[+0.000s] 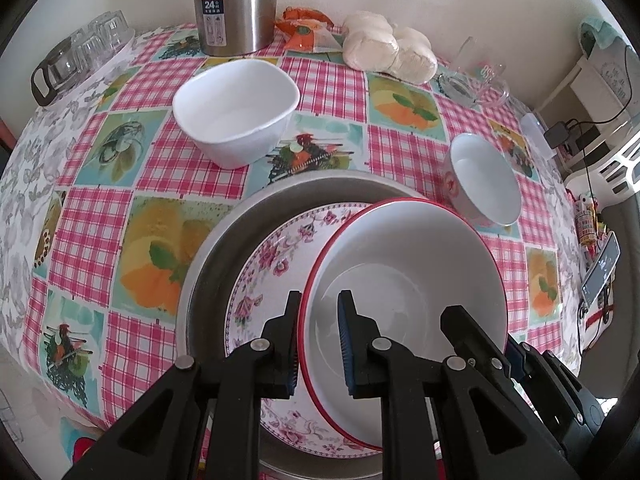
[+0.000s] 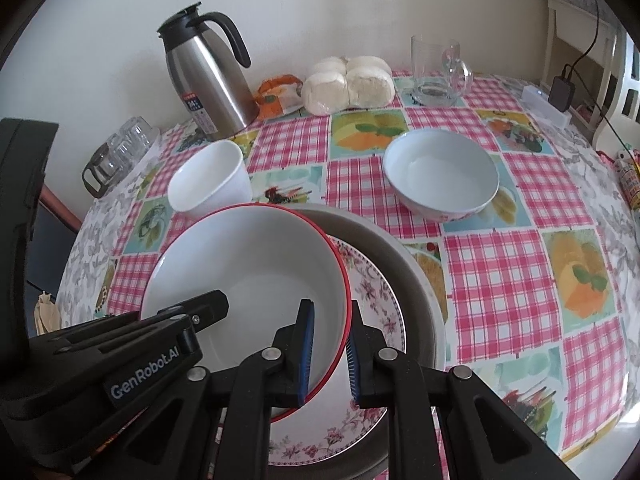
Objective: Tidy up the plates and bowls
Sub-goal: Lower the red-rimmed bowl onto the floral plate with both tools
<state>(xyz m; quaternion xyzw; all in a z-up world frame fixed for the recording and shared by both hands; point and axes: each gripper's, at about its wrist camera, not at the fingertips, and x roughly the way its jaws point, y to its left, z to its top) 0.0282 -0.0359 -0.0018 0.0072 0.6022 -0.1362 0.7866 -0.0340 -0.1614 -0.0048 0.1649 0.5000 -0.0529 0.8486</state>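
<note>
While both tools grip the rim of one red-rimmed bowl (image 1: 404, 280), the left tool (image 1: 318, 344) clamps its left edge and the right tool (image 2: 330, 350) its right edge. That bowl sits tilted on a single floral plate (image 2: 376, 300) inside a metal basin (image 1: 224, 240). Two more bowls stand upright on the counter (image 2: 500, 264): a squarish white bowl (image 1: 236, 112) and a round patterned bowl (image 2: 440, 176). One steel flask (image 1: 234, 4) carries a label reading "24"; the left tool's housing says "GenRobot.AI".

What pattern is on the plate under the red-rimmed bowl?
Pink flowers on white, on the plate beneath the red-rimmed bowl. Clearest in the right wrist view.
</note>
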